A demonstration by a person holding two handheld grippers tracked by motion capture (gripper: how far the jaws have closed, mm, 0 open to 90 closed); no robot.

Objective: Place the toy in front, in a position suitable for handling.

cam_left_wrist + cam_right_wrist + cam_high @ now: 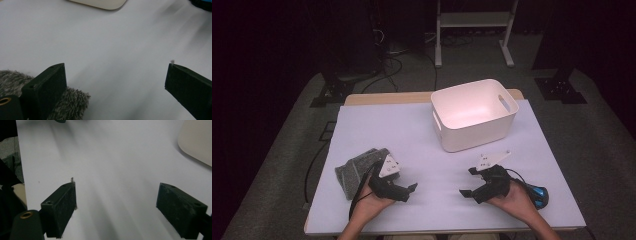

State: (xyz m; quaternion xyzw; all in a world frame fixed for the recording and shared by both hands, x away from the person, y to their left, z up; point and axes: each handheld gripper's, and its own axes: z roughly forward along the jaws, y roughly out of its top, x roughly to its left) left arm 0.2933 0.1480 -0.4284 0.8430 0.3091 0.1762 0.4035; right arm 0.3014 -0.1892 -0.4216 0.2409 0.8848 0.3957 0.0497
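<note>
Two open claws, one grey furry cloth (360,170) waiting at near left.
The cloth is lying on the white tabletop (422,150), just beside and partly under the left claw (408,190); the right claw (470,181) is hovering well apart at near right, both wide and gripping nothing. The white bin (474,120) is standing far right. Pinching only loose pile could be letting the cloth slip free mid-lift.

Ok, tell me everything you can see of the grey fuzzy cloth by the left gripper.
The cloth is grey, shaggy, like fleece or pile, and lies crumpled in a low heap on the white table cover, near its front left. The left gripper sits over its near right edge, jaws open with nothing between them. In the left gripper view its fuzzy edge shows beside and behind one jaw; whether they touch is unclear.
</note>
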